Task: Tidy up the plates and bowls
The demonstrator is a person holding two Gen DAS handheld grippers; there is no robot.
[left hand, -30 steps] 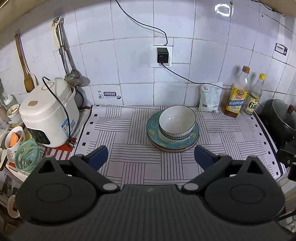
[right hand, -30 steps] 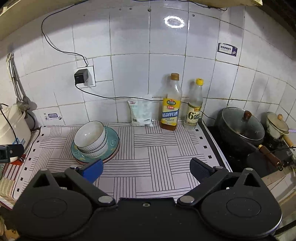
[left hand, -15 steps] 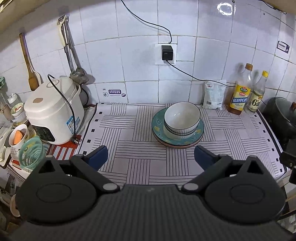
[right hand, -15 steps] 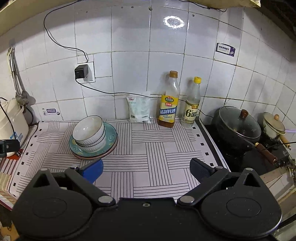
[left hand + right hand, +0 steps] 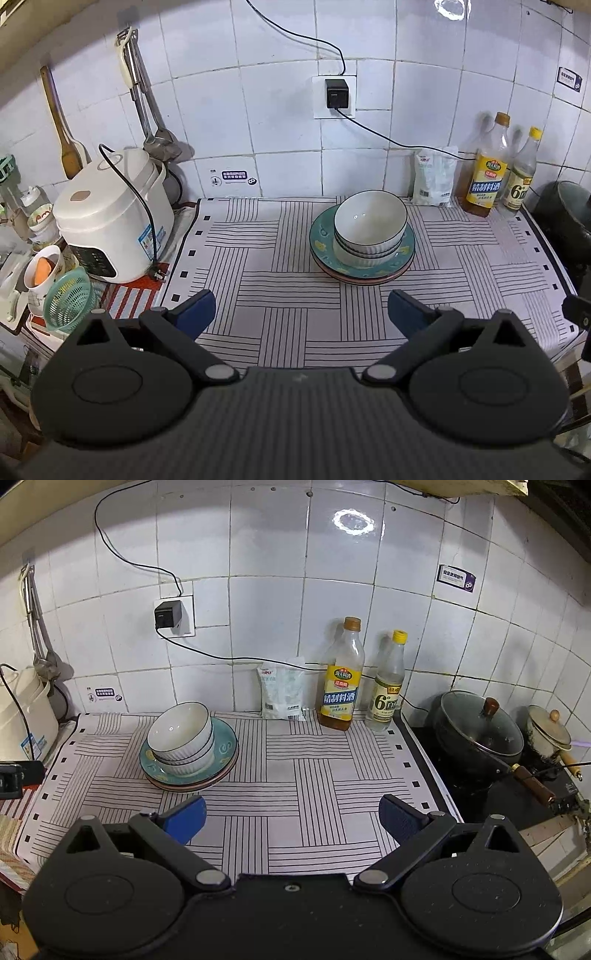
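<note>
White ribbed bowls [image 5: 369,229] sit nested on a teal plate [image 5: 321,236], which lies on a pinkish plate, all on the striped mat [image 5: 258,280]. The same stack shows in the right wrist view, bowls [image 5: 183,734] on the teal plate [image 5: 227,747]. My left gripper [image 5: 301,314] is open and empty, held back from the stack near the mat's front. My right gripper [image 5: 291,818] is open and empty, to the right of the stack and nearer the front edge.
A white rice cooker [image 5: 107,218] stands left of the mat, with a green basket [image 5: 68,299] and cups beside it. Two bottles [image 5: 341,675] and a white bag [image 5: 282,692] stand at the wall. A dark pot [image 5: 480,727] sits on the stove at right.
Both grippers have drawn back and up from the counter, so the stack looks smaller and farther away. The stack has not moved. Both grippers stay open.
</note>
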